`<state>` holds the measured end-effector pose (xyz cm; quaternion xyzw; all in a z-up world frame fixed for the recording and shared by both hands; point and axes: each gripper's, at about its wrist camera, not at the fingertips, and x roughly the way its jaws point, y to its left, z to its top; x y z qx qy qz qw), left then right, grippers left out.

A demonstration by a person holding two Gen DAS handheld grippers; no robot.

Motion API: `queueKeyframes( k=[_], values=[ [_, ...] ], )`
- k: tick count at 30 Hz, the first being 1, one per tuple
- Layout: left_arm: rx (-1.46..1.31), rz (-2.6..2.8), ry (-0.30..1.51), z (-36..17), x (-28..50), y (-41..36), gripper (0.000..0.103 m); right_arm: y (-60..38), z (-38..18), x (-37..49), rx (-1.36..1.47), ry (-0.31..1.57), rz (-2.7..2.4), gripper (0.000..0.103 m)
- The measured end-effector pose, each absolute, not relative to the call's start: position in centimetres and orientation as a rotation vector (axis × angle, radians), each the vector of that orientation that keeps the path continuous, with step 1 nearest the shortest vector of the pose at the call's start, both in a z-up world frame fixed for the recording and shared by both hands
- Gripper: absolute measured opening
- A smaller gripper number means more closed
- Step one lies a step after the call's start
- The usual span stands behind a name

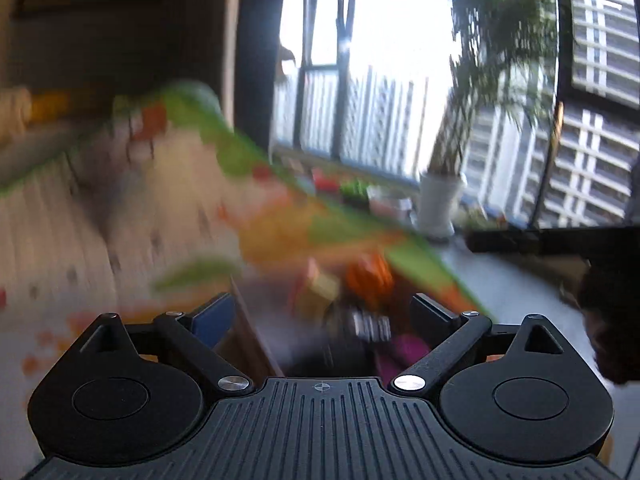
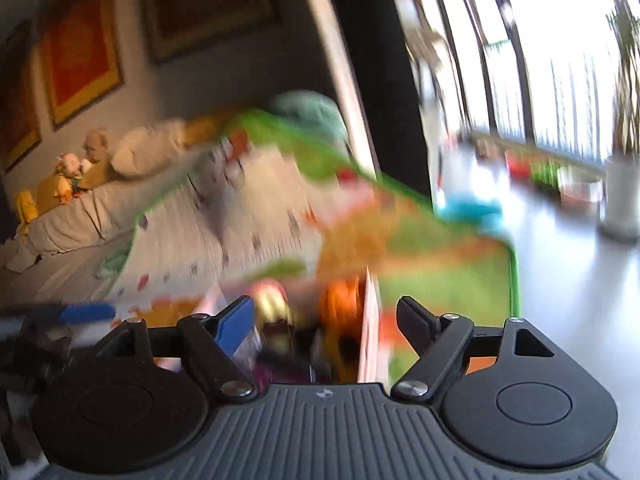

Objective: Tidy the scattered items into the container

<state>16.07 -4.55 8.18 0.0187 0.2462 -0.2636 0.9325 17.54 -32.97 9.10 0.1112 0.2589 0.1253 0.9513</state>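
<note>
Both views are motion-blurred. My left gripper is open and empty above a container that holds several small toys, among them an orange one and a magenta one. My right gripper is open and empty over the same container, where an orange toy and a yellow-pink toy show between the fingers. The other gripper's blue pad shows at the left edge of the right wrist view.
A colourful play mat with a green border covers the floor. A sofa with plush toys stands at the back left. A white plant pot and small items line the window sill. Grey floor lies to the right.
</note>
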Motion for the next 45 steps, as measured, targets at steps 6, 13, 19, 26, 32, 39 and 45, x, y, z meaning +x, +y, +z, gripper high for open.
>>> queueKeyframes(
  k=[6, 13, 19, 26, 32, 39, 45],
  values=[
    [-0.029, -0.593, 0.617, 4.4, 16.0, -5.0, 0.098, -31.8, 4.2, 18.3, 0.334, 0.664, 0.301, 0.082],
    [-0.077, -0.573, 0.608, 4.8, 15.9, -2.8, 0.099, -28.7, 4.7, 18.4, 0.323, 0.651, 0.328, 0.09],
    [-0.101, -0.41, 0.592, 5.0, 15.4, 1.5, 0.1, -23.2, 5.2, 19.7, 0.252, 0.656, 0.425, 0.091],
    [-0.022, -0.21, 0.649, 4.0, 11.3, 1.5, 0.103, -21.8, 5.4, 14.3, 0.158, 0.571, 0.392, 0.103],
    [-0.025, -0.155, 0.705, 1.8, 9.0, -0.6, 0.103, -21.5, 1.6, 9.2, -0.005, 0.637, 0.292, 0.103],
    [0.022, -0.021, 0.697, 0.5, 9.0, -1.9, 0.103, -21.0, -0.3, 9.7, -0.083, 0.714, 0.252, 0.103],
    [0.007, 0.014, 0.693, 0.5, 9.4, -2.0, 0.103, -21.5, -0.8, 11.0, -0.063, 0.692, 0.25, 0.103]
  ],
)
